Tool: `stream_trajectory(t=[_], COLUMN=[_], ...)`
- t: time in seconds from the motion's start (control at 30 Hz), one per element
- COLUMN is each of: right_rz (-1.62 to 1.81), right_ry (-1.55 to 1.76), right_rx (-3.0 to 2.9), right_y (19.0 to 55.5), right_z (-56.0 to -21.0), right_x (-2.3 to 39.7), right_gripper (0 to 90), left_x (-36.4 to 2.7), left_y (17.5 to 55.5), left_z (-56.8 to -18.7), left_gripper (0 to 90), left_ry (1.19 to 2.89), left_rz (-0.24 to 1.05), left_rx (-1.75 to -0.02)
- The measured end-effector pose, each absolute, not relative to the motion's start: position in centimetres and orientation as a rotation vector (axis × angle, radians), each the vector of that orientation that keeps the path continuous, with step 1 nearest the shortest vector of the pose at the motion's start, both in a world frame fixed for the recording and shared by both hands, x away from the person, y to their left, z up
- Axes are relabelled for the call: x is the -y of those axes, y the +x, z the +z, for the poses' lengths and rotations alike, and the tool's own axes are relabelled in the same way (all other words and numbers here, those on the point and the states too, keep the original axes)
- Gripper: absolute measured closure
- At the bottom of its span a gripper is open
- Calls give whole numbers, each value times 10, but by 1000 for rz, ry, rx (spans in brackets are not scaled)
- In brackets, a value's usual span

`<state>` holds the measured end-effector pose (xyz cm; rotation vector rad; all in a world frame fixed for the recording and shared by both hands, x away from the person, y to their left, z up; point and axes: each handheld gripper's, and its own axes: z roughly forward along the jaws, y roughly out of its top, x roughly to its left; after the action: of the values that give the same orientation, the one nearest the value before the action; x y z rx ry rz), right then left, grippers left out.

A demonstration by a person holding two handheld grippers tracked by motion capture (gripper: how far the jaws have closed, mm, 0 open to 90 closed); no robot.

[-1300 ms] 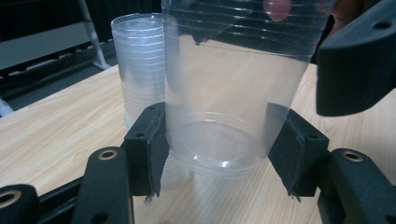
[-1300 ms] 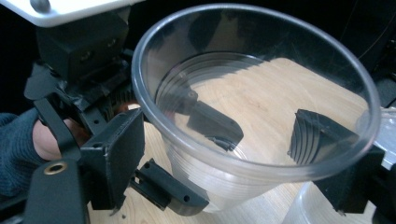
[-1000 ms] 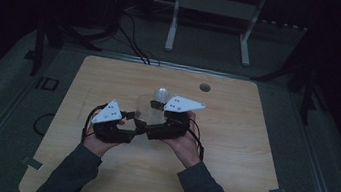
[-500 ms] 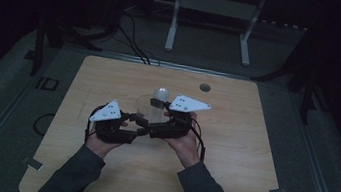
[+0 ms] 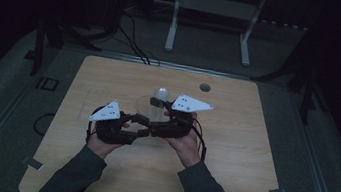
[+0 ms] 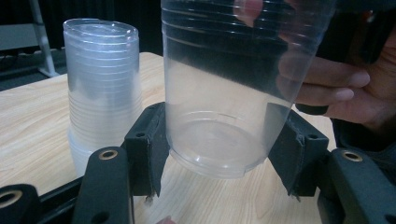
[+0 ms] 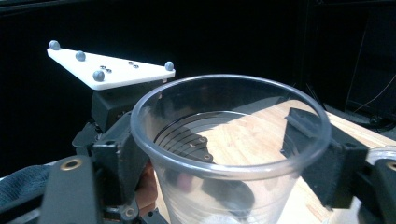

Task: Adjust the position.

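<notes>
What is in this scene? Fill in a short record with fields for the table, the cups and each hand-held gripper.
Table: light wood
Cup: clear plastic, upright, held just above the table
Stack of cups: clear, standing on the table beside the cup
Left hand-held gripper: shut on the cup near its base
Right hand-held gripper: jaws on either side of the cup's rim, just been closing; whether the pads press yet is unclear

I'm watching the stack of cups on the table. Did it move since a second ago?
No. In the high view the stack of cups sits at the same spot, just left of and below the dark round hole in the table.
</notes>
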<state>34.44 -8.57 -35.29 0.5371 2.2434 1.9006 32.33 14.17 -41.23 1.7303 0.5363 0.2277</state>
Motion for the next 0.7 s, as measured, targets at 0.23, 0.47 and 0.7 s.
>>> stream_trajectory(t=[0.23, 0.47, 0.7], right_rz=[1901, 1891, 1867], right_ry=[529, 523, 509], right_rx=[-2231, -2227, -2221], right_y=[343, 343, 341], right_z=[-353, -353, -353], right_x=[86, 86, 86], right_gripper=[250, 264, 272], left_x=[-142, -142, -141], left_y=[324, 324, 324], left_z=[-413, -414, -413], left_gripper=[418, 417, 356], left_ry=[1732, 1734, 1749], left_rz=[223, 219, 236], left_rx=[-528, -527, -531])
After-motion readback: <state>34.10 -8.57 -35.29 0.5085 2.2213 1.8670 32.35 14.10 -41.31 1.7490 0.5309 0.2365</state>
